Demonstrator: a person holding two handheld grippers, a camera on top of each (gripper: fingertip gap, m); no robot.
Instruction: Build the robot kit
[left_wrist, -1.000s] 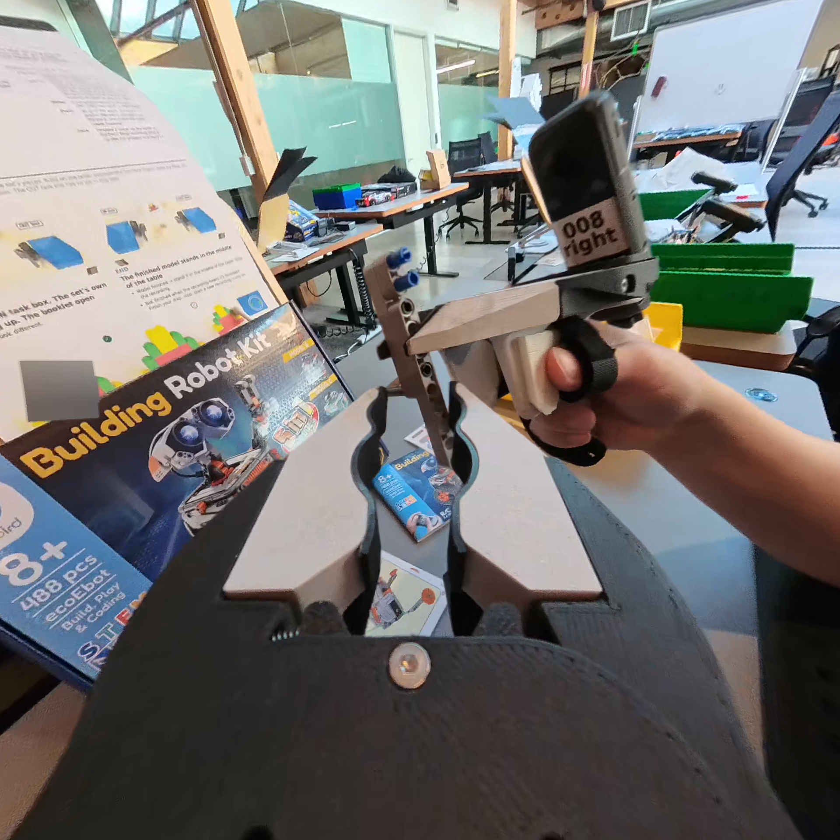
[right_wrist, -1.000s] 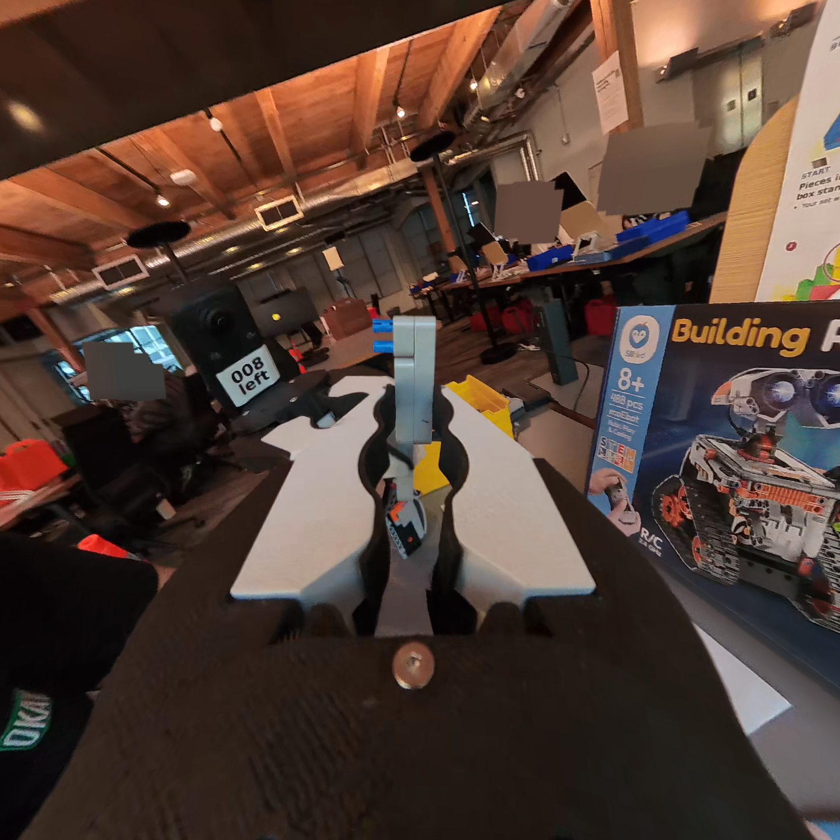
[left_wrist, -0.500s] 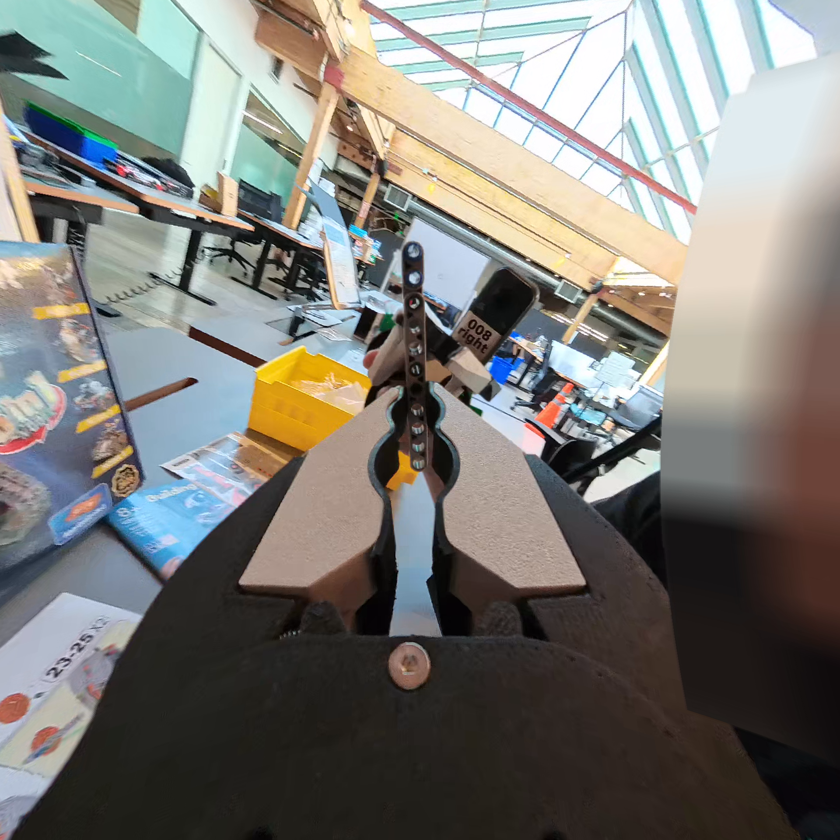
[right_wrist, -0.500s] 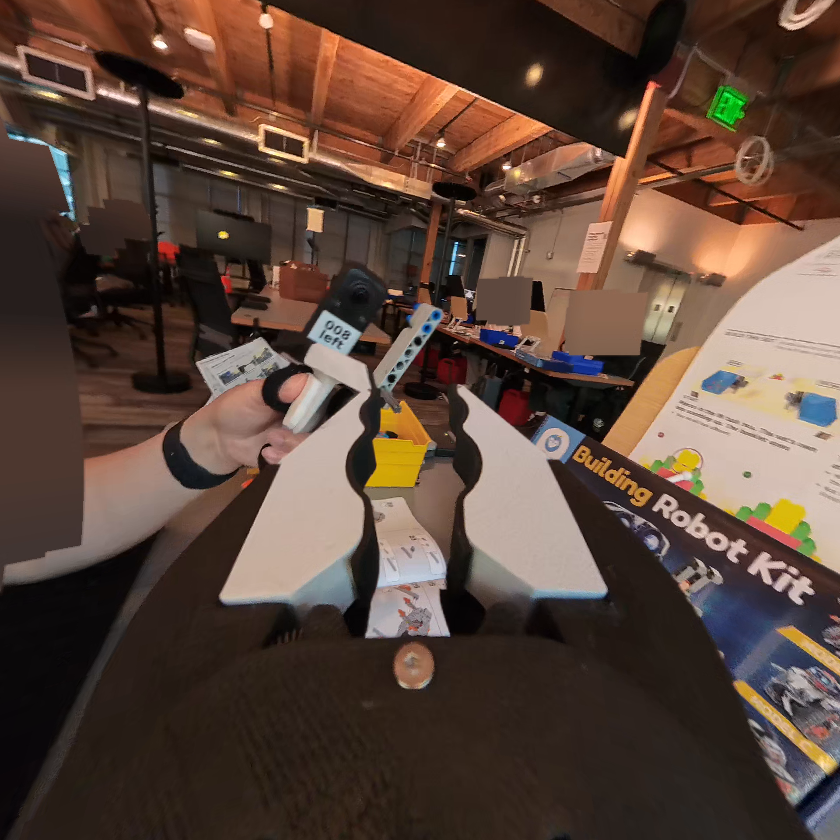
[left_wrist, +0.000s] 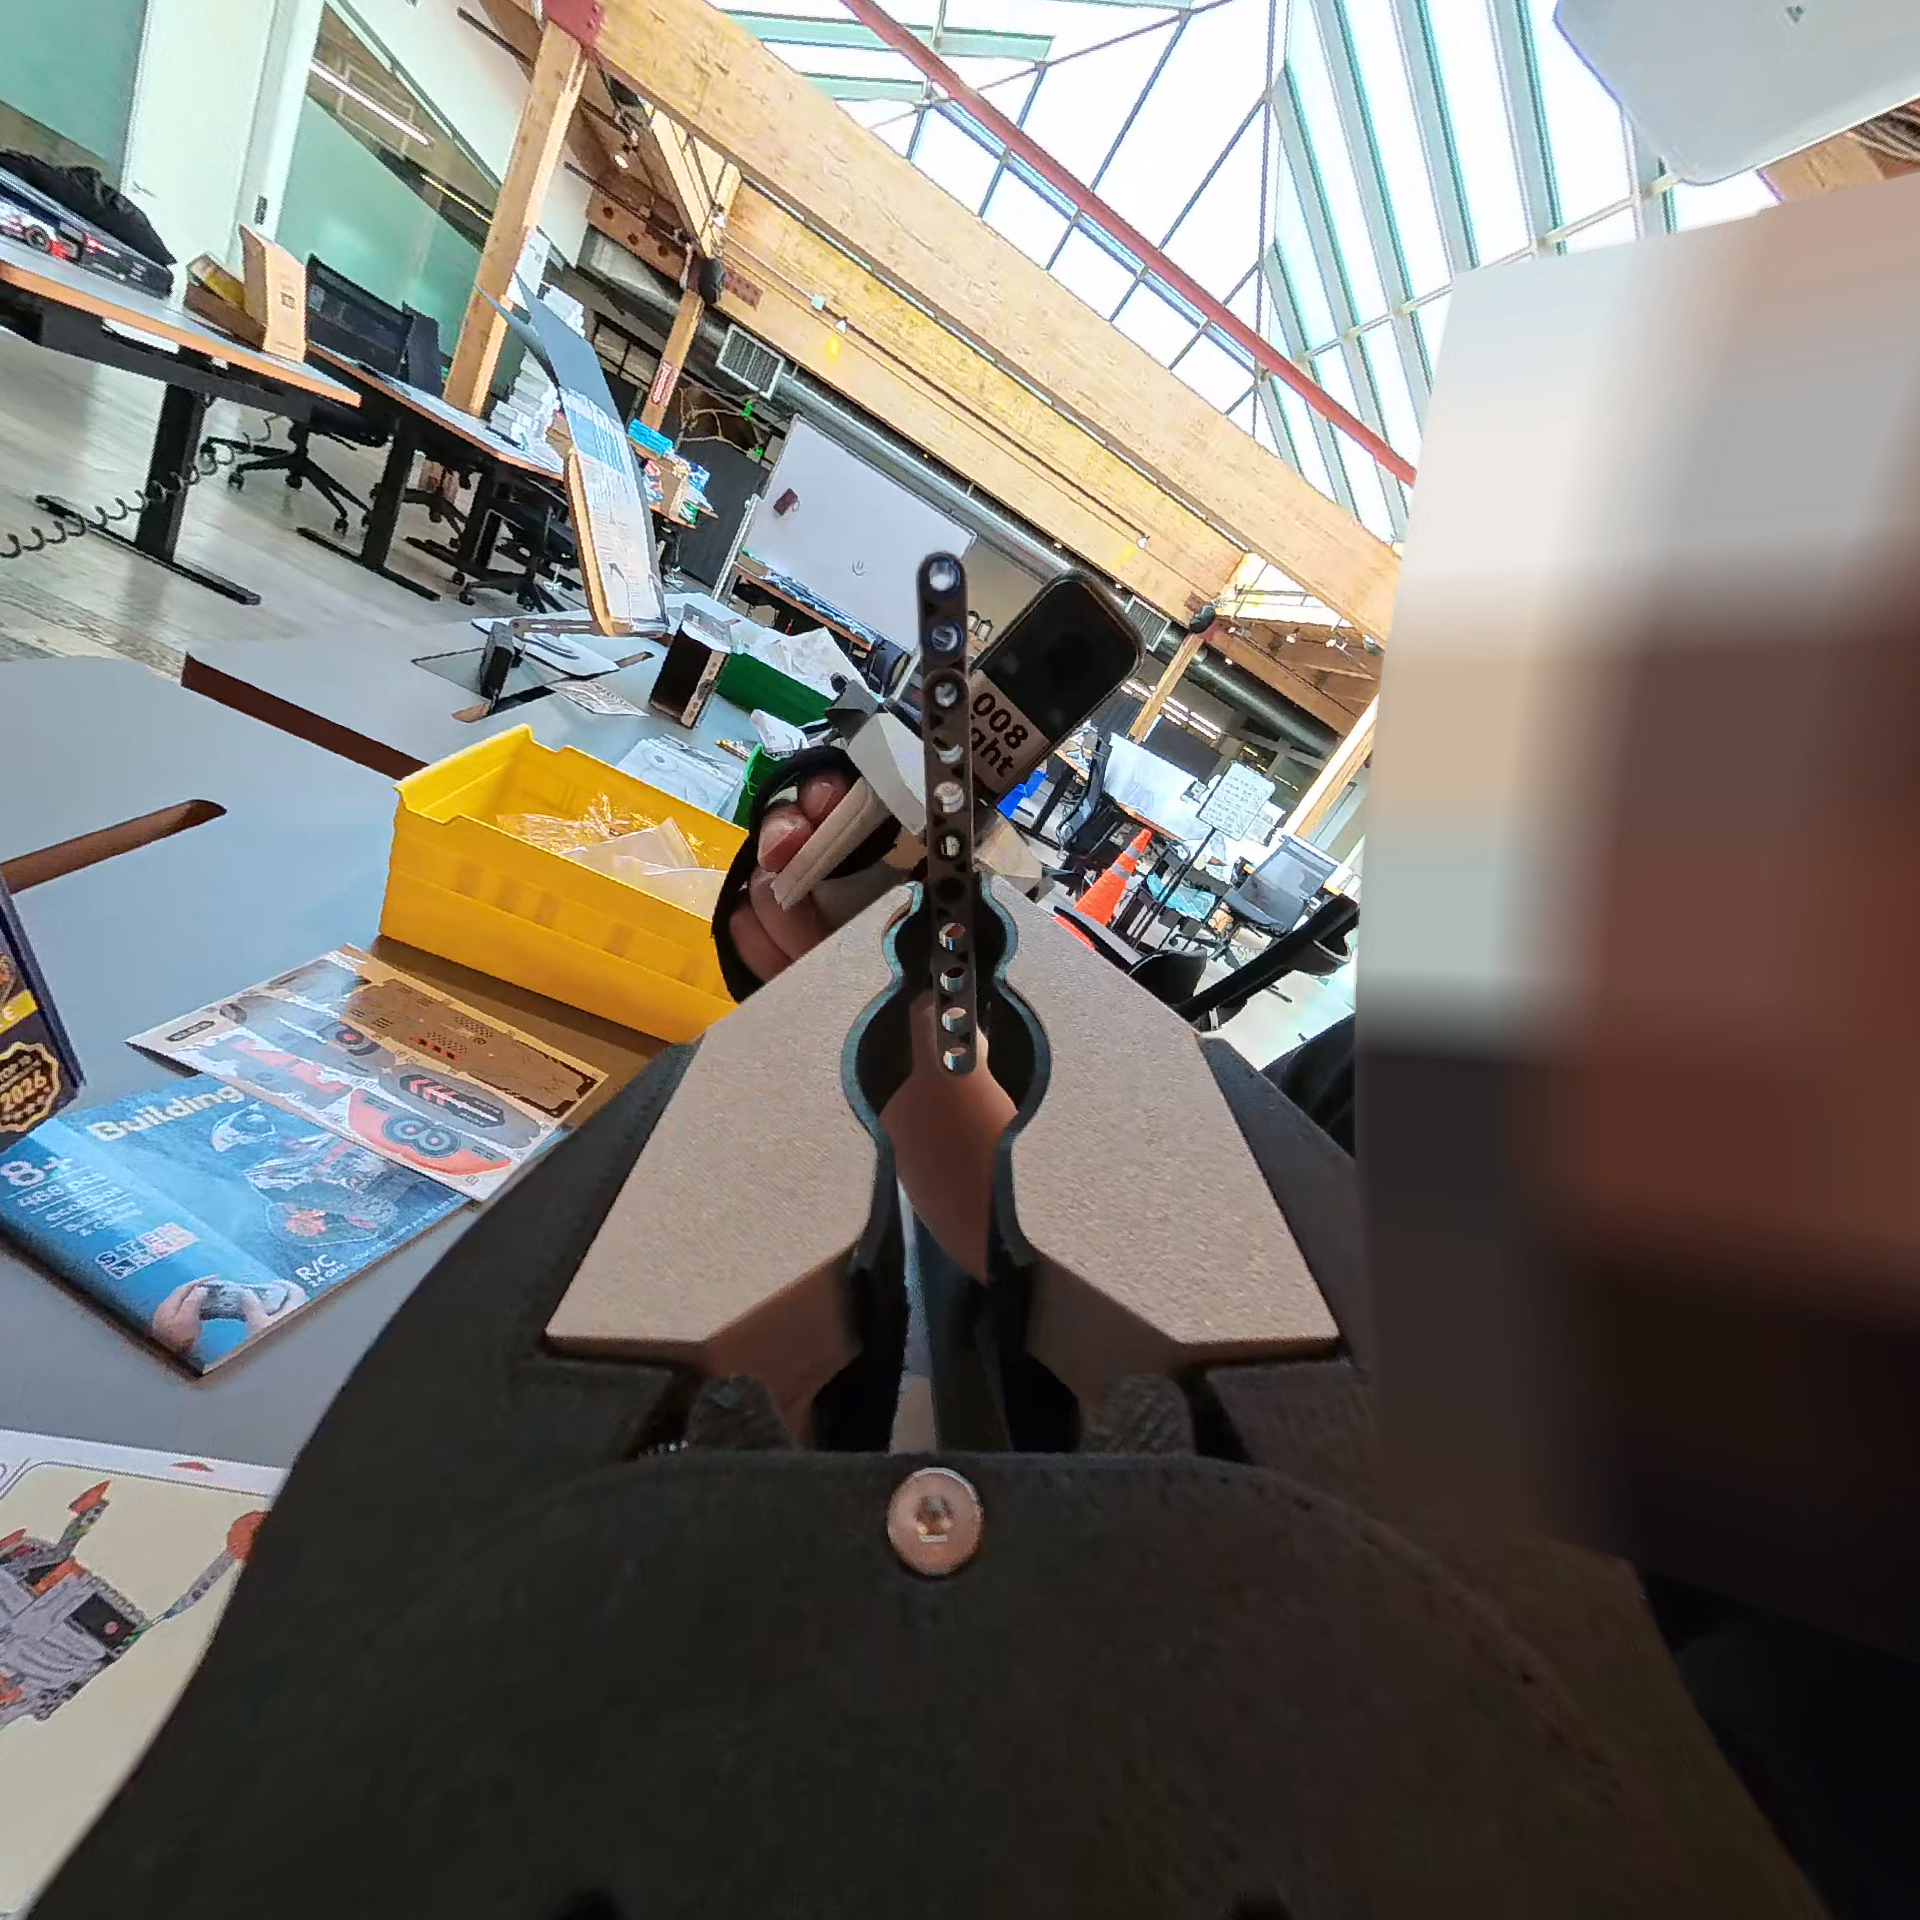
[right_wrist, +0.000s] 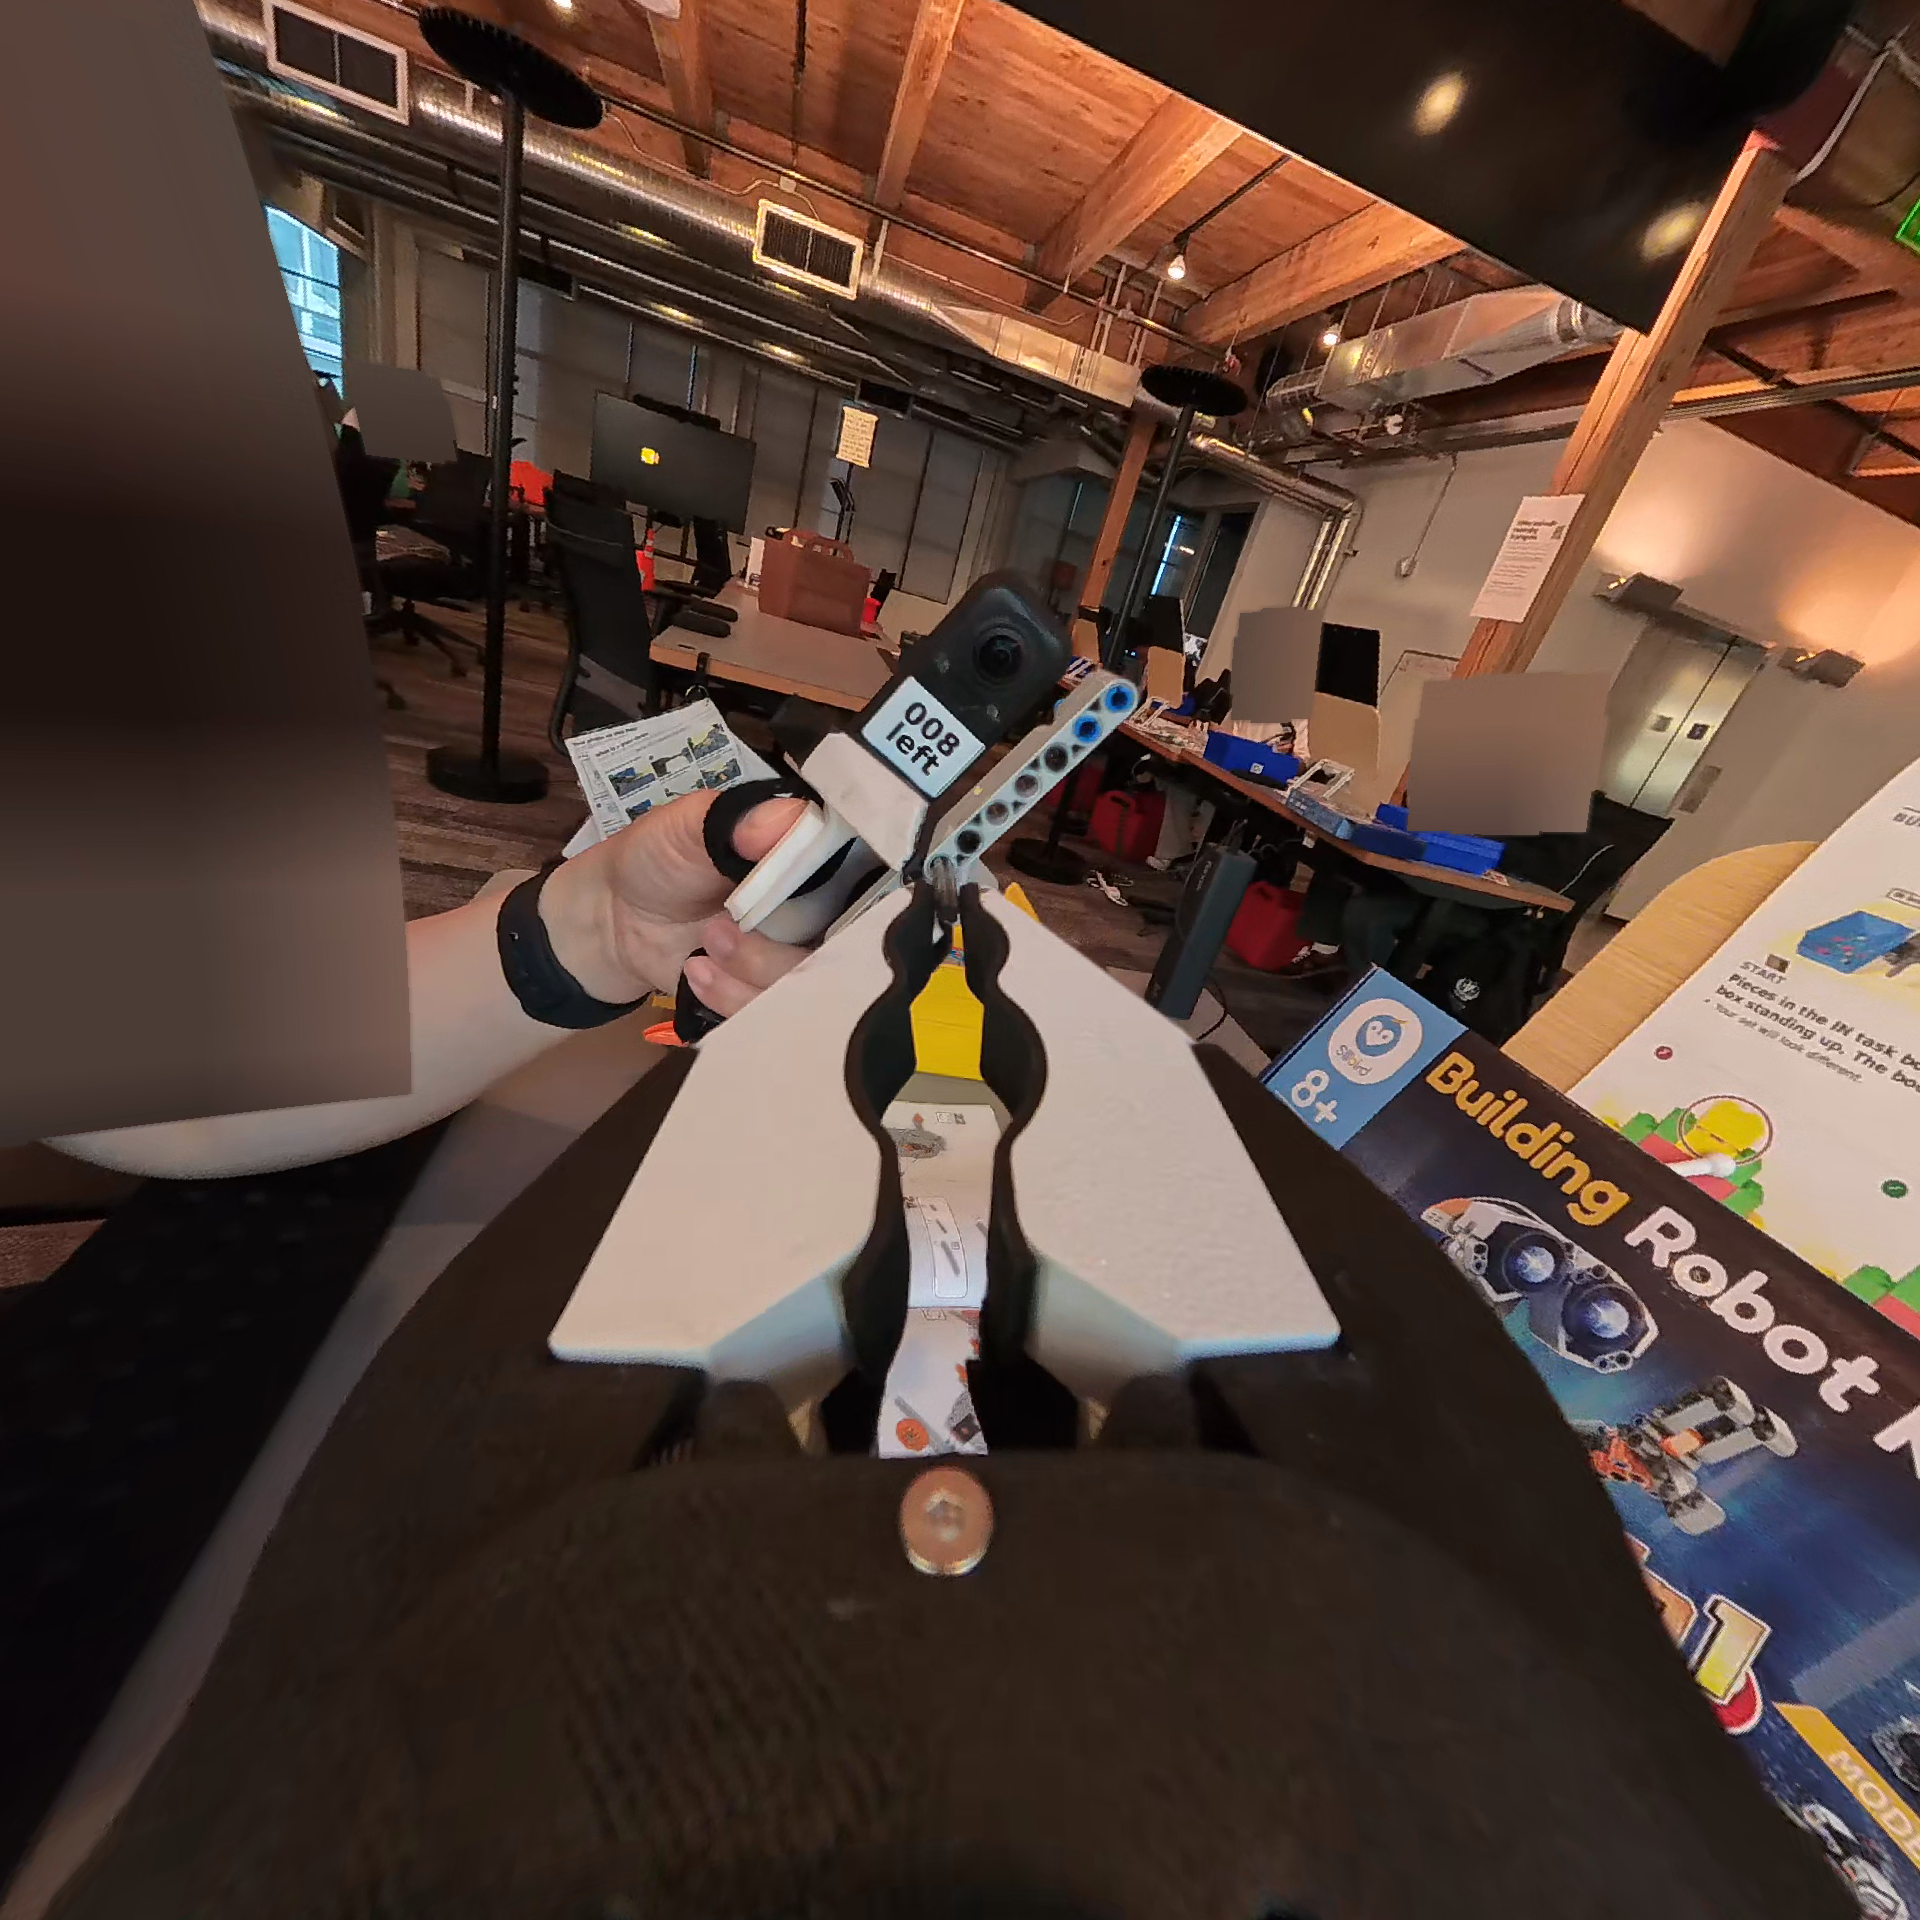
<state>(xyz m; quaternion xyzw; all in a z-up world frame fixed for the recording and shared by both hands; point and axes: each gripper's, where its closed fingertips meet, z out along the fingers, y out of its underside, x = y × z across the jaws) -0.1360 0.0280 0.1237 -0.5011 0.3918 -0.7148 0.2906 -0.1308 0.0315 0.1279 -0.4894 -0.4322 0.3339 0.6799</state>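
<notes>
A grey table (left_wrist: 260, 862) is seen beyond the fingers, bearing a robot-kit box (right_wrist: 1621, 1278) right of the right gripper's fingers and a yellow bin (left_wrist: 540, 883) left of the left gripper's. A perforated grey beam (left_wrist: 948, 831) is clamped upright between the left gripper (left_wrist: 948, 935) fingers. A small metal pin (right_wrist: 943, 894) at the beam's lower end is pinched at the right gripper (right_wrist: 943, 914) fingertips.

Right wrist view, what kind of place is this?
Probably an open-plan workshop or maker-style office: long desks with office chairs, exposed timber beams, and a robot building kit box on the table.
</notes>
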